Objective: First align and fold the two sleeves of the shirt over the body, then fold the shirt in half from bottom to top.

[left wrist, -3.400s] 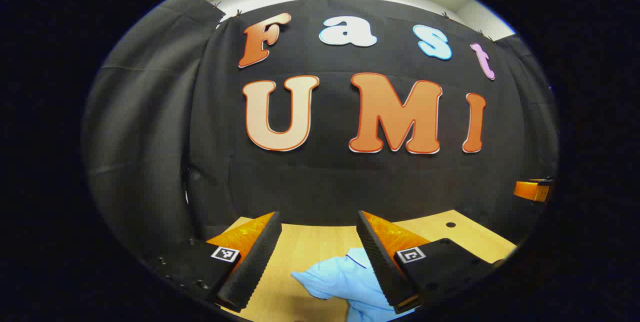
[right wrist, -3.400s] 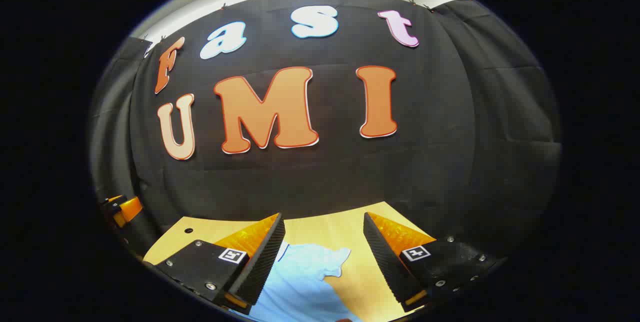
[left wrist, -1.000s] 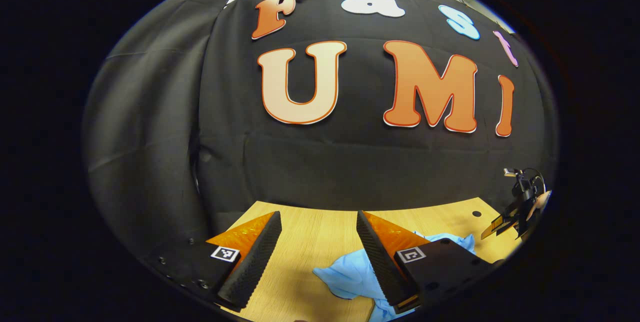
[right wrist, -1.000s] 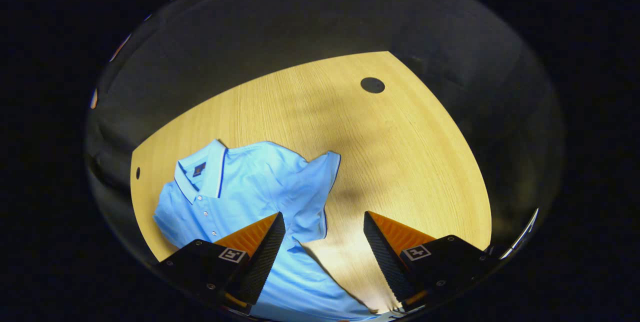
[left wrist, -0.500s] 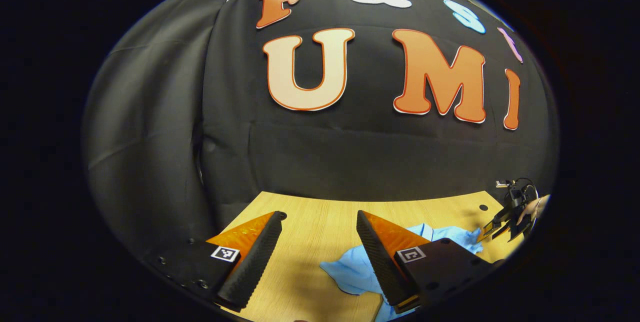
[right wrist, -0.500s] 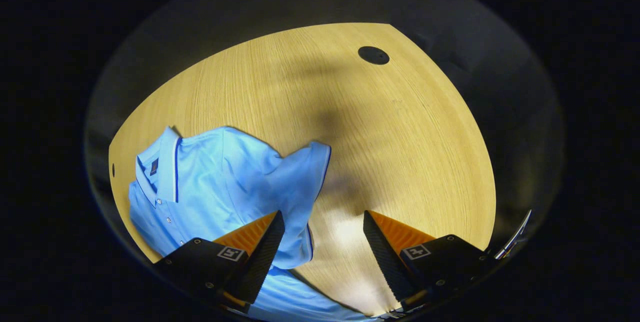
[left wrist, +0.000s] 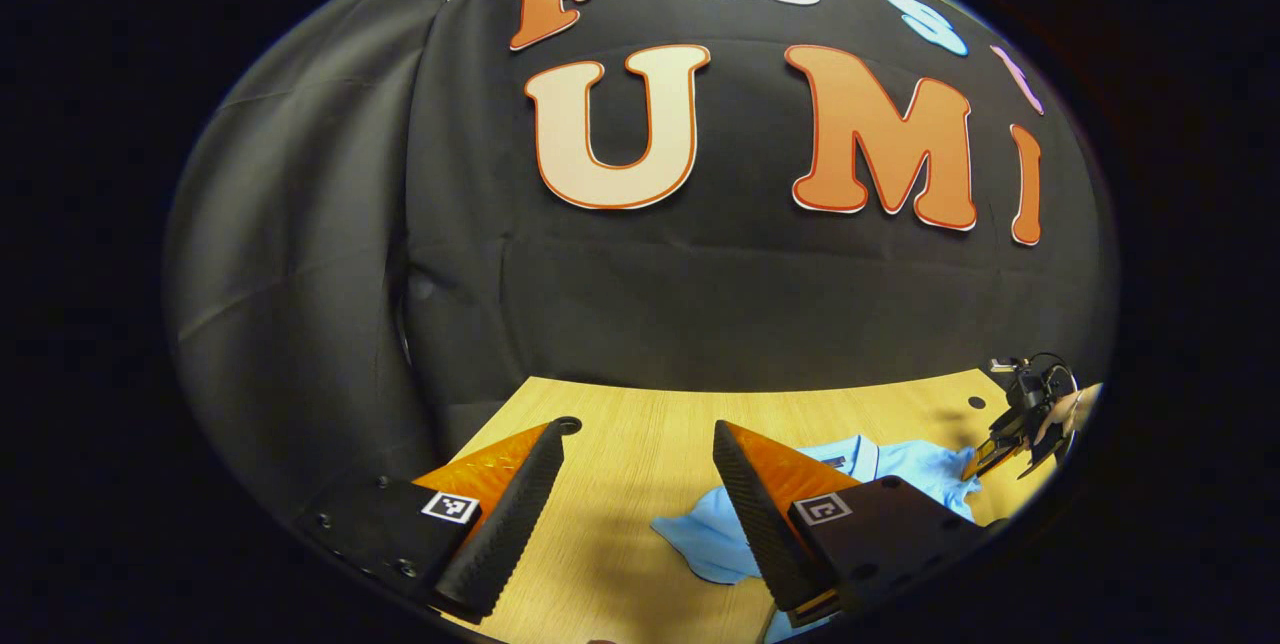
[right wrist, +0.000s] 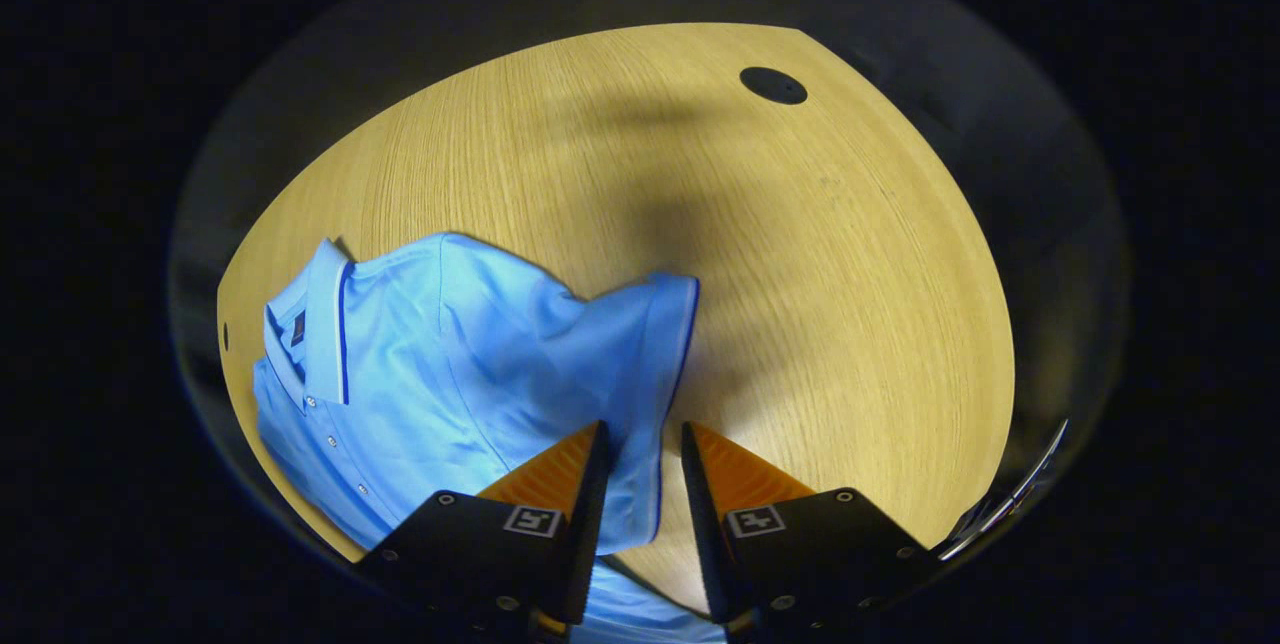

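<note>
The shirt (right wrist: 470, 374) is light blue, with a thin dark-blue stripe along the collar (right wrist: 325, 319) edge and the sleeve (right wrist: 650, 374) hem, small pale buttons down the placket and a small dark tag inside the neck. The tabletop (right wrist: 800, 274) is pale yellow wood with fine straight grain and a round black hole (right wrist: 773, 85).

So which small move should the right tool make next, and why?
Probably finish closing on the sleeve and then carry it over the shirt body. The right tool has its fingers narrowed around the sleeve's edge, a gap still showing, and the sleeve lies out to the side on the table.
</note>
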`<state>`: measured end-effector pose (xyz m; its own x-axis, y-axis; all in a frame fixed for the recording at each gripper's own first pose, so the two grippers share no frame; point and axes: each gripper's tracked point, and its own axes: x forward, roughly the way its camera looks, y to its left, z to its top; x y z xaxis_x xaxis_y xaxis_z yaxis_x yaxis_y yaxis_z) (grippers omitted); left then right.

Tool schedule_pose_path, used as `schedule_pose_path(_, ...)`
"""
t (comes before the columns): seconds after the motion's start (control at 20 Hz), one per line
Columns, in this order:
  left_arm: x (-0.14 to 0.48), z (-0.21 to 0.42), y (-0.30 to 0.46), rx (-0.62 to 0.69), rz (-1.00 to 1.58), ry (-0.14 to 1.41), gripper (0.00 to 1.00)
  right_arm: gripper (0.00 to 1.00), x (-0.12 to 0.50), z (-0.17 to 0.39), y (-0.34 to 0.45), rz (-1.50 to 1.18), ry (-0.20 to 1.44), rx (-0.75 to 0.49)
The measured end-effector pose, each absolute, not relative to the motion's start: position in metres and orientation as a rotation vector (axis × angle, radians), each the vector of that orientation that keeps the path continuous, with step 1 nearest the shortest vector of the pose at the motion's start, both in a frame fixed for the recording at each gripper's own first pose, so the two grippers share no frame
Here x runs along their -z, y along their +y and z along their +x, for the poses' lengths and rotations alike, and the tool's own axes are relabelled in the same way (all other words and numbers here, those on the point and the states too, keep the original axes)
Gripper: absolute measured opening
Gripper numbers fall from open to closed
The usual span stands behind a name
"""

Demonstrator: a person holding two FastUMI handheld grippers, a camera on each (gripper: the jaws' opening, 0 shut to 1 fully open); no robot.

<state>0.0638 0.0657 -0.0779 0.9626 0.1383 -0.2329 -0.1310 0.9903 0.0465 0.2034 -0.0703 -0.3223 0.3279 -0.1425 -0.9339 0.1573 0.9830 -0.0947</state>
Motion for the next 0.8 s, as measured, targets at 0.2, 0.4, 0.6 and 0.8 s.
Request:
schedule_pose_path(0.2, 0.082, 0.064, 0.071, -0.142, 0.024, 0.246, 0.98, 0.16, 0.321, 0.205, -0.064, 0.041, 1.223, 0.195)
schedule_pose_path(0.4, 0.083, 0.063, 0.076, -0.148, 0.021, 0.251, 0.98, 0.01, 0.314, 0.206, -0.063, 0.011, 1.195, 0.183)
schedule_pose_path(0.6, 0.084, 0.061, 0.083, -0.155, 0.023, 0.248, 0.98, 0.00, 0.290, 0.208, -0.052, 0.001, 1.135, 0.156)
schedule_pose_path(0.8, 0.078, 0.057, 0.084, -0.149, 0.016, 0.233, 0.98, 0.01, 0.259, 0.209, -0.032, -0.049, 1.072, 0.106)
